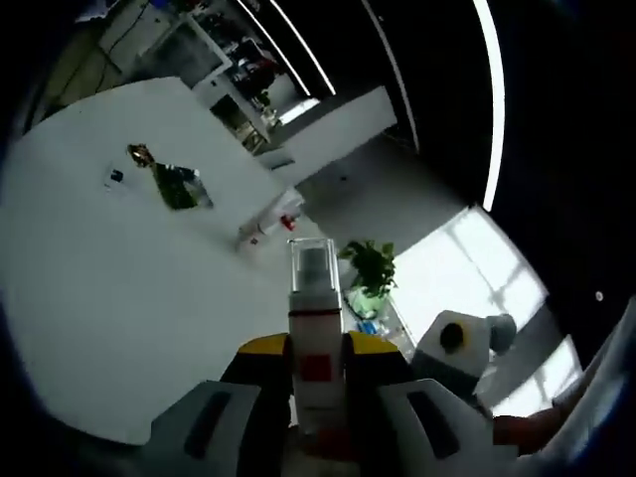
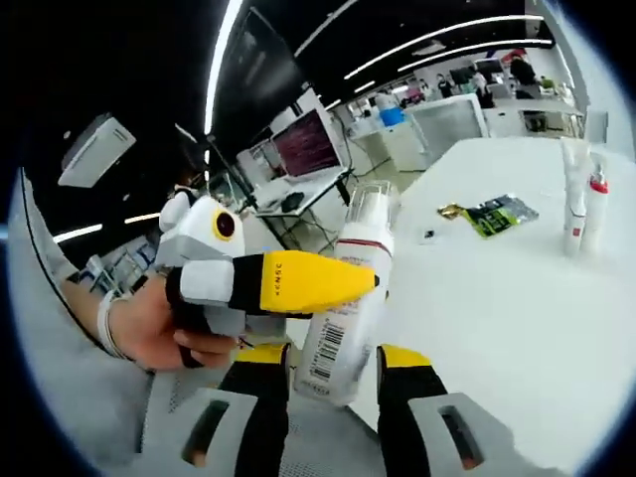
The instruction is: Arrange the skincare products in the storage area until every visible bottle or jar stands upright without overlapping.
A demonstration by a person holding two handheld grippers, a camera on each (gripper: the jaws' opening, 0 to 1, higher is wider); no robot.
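Note:
A white pump bottle point(image 1: 316, 298) with a clear cap and a red label is held in the air above the table's edge. My left gripper point(image 1: 318, 343) is shut on it. In the right gripper view the same bottle point(image 2: 353, 248) leans to the right, barcode facing me. Its base sits between the jaws of my right gripper point(image 2: 333, 358), which press on both sides. One yellow finger point(image 2: 298, 281) of the left gripper crosses the bottle's middle. Far off on the table a white tube point(image 2: 571, 199) and a red-capped bottle point(image 2: 596, 204) stand side by side, seen again as the pair point(image 1: 266, 227).
The white table point(image 2: 497, 328) carries a green packet point(image 2: 502, 214), a small gold item point(image 2: 452, 210) and a tiny dark piece point(image 2: 428, 236). A hand point(image 2: 159, 328) holds the left gripper. A potted plant point(image 1: 370, 268) stands beyond the table, and the right gripper's body point(image 1: 467, 348) is at the lower right.

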